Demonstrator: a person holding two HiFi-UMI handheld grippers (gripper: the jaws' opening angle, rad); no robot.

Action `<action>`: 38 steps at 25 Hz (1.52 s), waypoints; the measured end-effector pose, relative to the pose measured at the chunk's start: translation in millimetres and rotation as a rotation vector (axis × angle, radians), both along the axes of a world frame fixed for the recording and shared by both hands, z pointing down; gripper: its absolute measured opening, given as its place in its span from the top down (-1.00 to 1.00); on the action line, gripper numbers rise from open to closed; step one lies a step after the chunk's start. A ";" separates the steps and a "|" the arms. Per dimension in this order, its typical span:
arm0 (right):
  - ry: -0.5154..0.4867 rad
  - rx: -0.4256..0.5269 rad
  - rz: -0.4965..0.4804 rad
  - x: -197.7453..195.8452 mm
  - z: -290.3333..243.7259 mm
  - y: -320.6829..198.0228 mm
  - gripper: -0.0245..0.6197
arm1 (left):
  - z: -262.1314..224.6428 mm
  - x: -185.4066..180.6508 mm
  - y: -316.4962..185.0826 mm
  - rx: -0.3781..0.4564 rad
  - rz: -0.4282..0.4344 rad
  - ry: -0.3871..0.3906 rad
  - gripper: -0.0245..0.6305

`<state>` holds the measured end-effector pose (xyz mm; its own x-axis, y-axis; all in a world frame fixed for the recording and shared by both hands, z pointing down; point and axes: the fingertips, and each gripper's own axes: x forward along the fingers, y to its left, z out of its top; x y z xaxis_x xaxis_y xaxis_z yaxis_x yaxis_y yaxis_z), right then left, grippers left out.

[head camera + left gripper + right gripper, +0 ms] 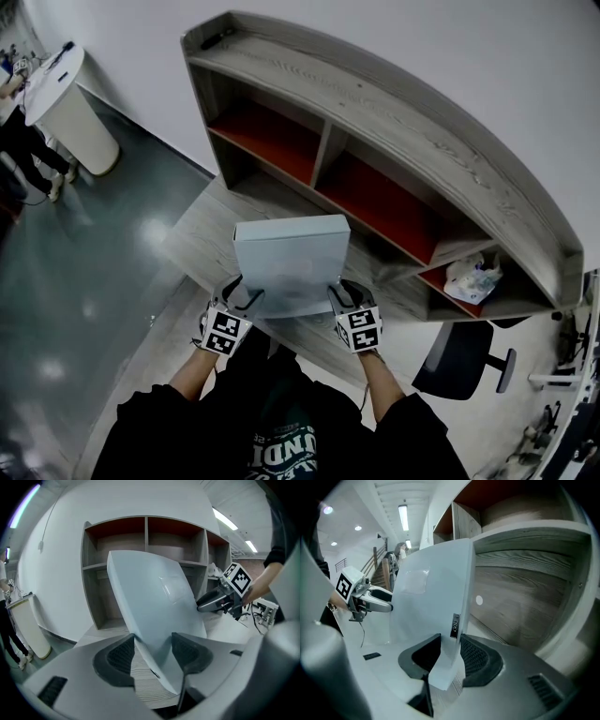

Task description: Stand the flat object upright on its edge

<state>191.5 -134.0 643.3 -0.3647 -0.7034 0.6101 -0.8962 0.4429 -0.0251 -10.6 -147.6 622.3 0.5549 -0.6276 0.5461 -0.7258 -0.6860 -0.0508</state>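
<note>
A flat white box [291, 262] is held over the wooden desk [202, 234], in front of the shelf unit. It is tilted, its far edge raised toward the shelves. My left gripper [246, 298] is shut on its near left corner, with both pads against the box [150, 597] in the left gripper view [153, 651]. My right gripper [339, 292] is shut on the near right corner, the thin edge of the box [426, 611] standing between its pads [450, 656]. Each gripper view shows the other gripper across the box: the right gripper [220, 599] and the left gripper [370, 599].
A grey wooden shelf unit [375, 122] with red-backed compartments stands on the desk just behind the box. A white bag [473, 277] lies in its lower right compartment. A black office chair [464, 361] is at the right. A white counter [61, 94] and a person [19, 141] are far left.
</note>
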 end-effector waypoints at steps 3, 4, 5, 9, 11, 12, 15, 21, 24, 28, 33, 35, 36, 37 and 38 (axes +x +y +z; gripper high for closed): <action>0.017 0.005 0.004 2.0 3.6 2.1 0.48 | -0.9 1.8 0.9 0.026 0.019 -0.019 0.17; 0.023 0.006 0.006 2.8 4.9 3.0 0.48 | -1.1 2.3 1.5 0.031 0.026 -0.025 0.17; 0.029 0.009 0.008 3.7 6.1 4.0 0.49 | -1.1 2.6 2.2 0.036 0.034 -0.034 0.17; 0.048 0.026 0.015 6.3 9.7 8.6 0.50 | -2.9 4.9 4.8 0.065 0.064 -0.055 0.19; 0.054 0.042 0.020 7.4 10.8 10.1 0.50 | -1.3 6.0 7.3 0.069 0.073 -0.055 0.19; 0.057 0.048 0.023 8.0 11.5 10.4 0.50 | -0.3 6.2 8.2 0.070 0.078 -0.058 0.20; 0.064 0.043 0.029 9.0 14.1 14.9 0.50 | 2.9 6.7 12.2 0.071 0.096 -0.070 0.22; 0.046 0.046 0.047 10.3 14.7 23.9 0.50 | 8.2 6.9 19.6 0.056 0.106 -0.056 0.23; 0.033 0.054 0.060 10.4 14.5 30.3 0.51 | 7.3 7.0 24.7 0.052 0.124 -0.050 0.23; 0.020 0.048 0.063 11.3 15.7 38.6 0.51 | 5.0 5.6 33.6 0.045 0.154 -0.034 0.24; -0.010 0.040 0.064 11.3 15.0 45.7 0.54 | 0.5 5.2 40.4 0.000 0.169 0.012 0.25; -0.016 0.039 0.067 11.8 15.3 50.1 0.54 | -0.4 4.5 44.2 -0.019 0.181 0.031 0.27; -0.018 0.039 0.067 12.0 15.6 52.1 0.54 | -0.9 3.9 46.2 -0.027 0.190 0.037 0.28; -0.021 0.038 0.068 12.1 15.9 53.6 0.55 | -1.5 3.5 47.9 -0.035 0.198 0.043 0.28; -0.023 0.036 0.069 12.2 16.3 54.8 0.55 | -1.9 3.2 49.4 -0.042 0.205 0.048 0.28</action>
<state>203.7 -79.1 659.6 -0.3283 -0.7490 0.5756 -0.9240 0.3811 -0.0310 -7.4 -98.2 620.4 0.6947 -0.4762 0.5390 -0.5720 -0.8202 0.0126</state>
